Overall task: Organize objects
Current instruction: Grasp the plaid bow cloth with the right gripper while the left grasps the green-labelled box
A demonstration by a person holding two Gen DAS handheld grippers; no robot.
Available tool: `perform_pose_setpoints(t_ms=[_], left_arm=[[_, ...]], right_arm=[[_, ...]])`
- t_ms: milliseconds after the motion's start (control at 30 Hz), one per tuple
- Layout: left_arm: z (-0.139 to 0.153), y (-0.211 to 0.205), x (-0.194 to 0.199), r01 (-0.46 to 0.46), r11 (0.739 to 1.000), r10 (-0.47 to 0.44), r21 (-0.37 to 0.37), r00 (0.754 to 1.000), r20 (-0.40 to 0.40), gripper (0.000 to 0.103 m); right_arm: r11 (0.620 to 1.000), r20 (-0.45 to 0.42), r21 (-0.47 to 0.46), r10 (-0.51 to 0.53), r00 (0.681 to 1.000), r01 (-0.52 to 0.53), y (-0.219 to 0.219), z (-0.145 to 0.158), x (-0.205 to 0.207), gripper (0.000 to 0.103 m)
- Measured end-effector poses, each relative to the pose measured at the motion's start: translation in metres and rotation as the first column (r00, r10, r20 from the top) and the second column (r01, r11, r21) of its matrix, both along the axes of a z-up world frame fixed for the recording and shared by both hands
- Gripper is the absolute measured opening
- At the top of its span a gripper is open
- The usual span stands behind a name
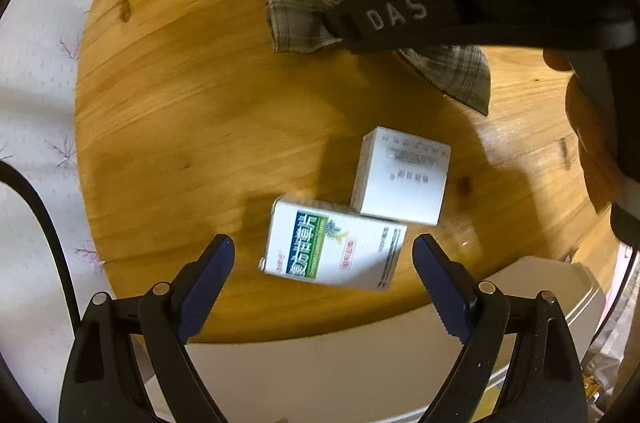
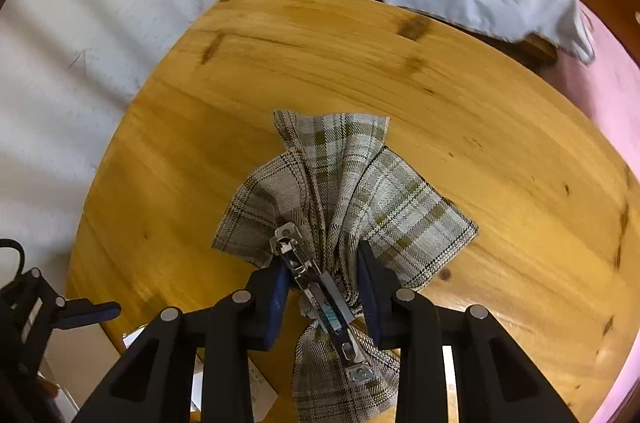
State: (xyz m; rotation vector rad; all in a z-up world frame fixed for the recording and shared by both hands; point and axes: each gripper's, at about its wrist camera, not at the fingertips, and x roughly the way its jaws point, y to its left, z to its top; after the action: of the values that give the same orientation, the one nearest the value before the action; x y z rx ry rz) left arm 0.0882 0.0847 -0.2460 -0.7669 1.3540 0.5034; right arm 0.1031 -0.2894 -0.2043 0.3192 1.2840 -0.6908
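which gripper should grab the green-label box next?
Left. The left gripper is open, its fingers either side of the green-label box. The right gripper is shut on the plaid cloth further back on the table.

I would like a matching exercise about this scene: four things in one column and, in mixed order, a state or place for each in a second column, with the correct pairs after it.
Things:
1. plaid cloth
2. box with green label
3. plain white box
4. left gripper

States or places:
A. open, fingers on either side of a box
B. bunched and pinched by the right gripper
C. lying flat near the table edge
D. standing behind the flat box, touching its corner

Pairs: 1-B, 2-C, 3-D, 4-A
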Motion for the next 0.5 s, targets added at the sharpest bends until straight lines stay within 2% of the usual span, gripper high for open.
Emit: perform_pose_setpoints(t_ms=[133,200,367,500], left_arm=[[-0.001,0.006,0.006,0.000,1.000,0.000,-0.018,1.000,0.011,0.091],[-0.003,0.007,0.007,0.008,0.999,-0.008,-0.031,1.000,0.016,0.088],[-0.014,0.014,0.008,0.034,0.998,-0.034,-0.046,0.999,0.002,0.069],[-0.019,0.024,0.006,0.027,0.999,-0.027,-0.022,1.000,0.008,0.068]], right_arm=[[0.997,0.020,0.010,-0.075,0.997,0.075,-0.006,0.004,-0.012,0.029],[0.996,0.025,0.013,-0.089,0.996,0.088,-0.006,0.005,-0.014,0.028],[0.988,0.046,0.042,-0.150,0.988,0.148,-0.014,0.009,-0.027,0.028],[0.982,0.056,0.042,-0.187,0.981,0.185,-0.022,0.015,-0.036,0.028]])
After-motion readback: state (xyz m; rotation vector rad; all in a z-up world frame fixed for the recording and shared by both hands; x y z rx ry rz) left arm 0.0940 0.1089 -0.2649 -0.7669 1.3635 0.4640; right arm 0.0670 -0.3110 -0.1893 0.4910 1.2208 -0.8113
